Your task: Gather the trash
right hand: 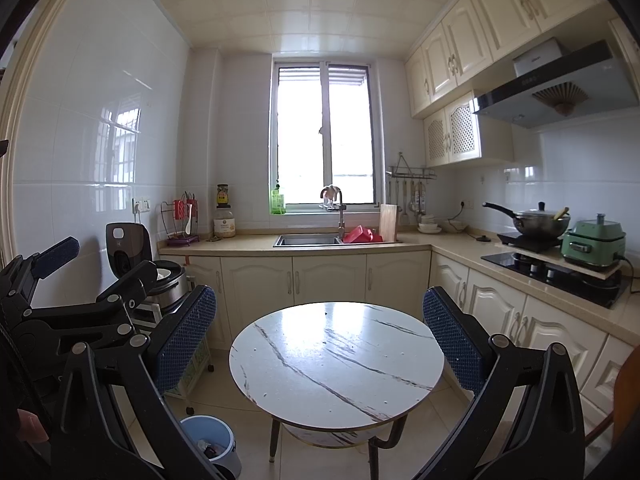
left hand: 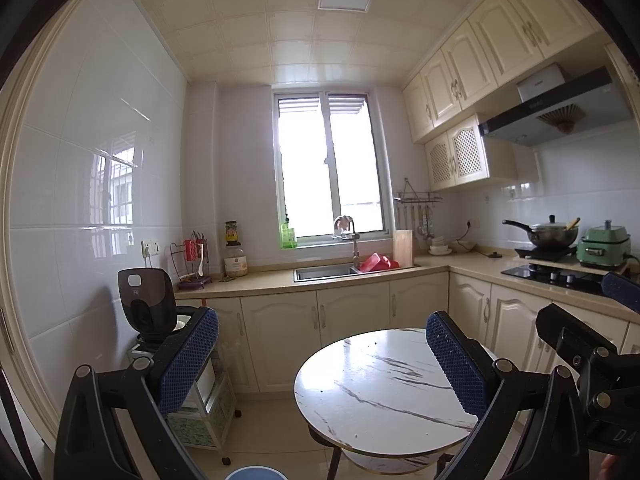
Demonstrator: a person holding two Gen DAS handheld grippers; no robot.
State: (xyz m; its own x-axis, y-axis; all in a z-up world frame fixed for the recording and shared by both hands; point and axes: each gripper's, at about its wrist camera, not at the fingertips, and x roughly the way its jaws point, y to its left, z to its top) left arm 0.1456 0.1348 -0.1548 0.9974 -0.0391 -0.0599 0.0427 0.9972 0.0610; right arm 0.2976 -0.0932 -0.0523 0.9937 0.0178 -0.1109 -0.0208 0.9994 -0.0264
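Observation:
A round white marble-look table (right hand: 336,364) stands on the kitchen floor in front of me, with only small dark specks on its top. A light blue bin (right hand: 212,448) sits on the floor at the table's left foot, with some dark and white scraps inside. Only the bin's rim (left hand: 256,474) shows in the left wrist view. My left gripper (left hand: 322,364) is held open above the table's near edge, with nothing between its blue pads. My right gripper (right hand: 318,338) is also open and empty, level with the table and beside the left one.
A rice cooker (right hand: 132,256) with its lid up stands on a small wheeled cart (left hand: 204,420) left of the table. Cream cabinets with a sink (right hand: 308,240) run along the back, and a hob with a pan (right hand: 536,222) and a green cooker (right hand: 592,242) is on the right. A brown chair edge (right hand: 626,400) is near right.

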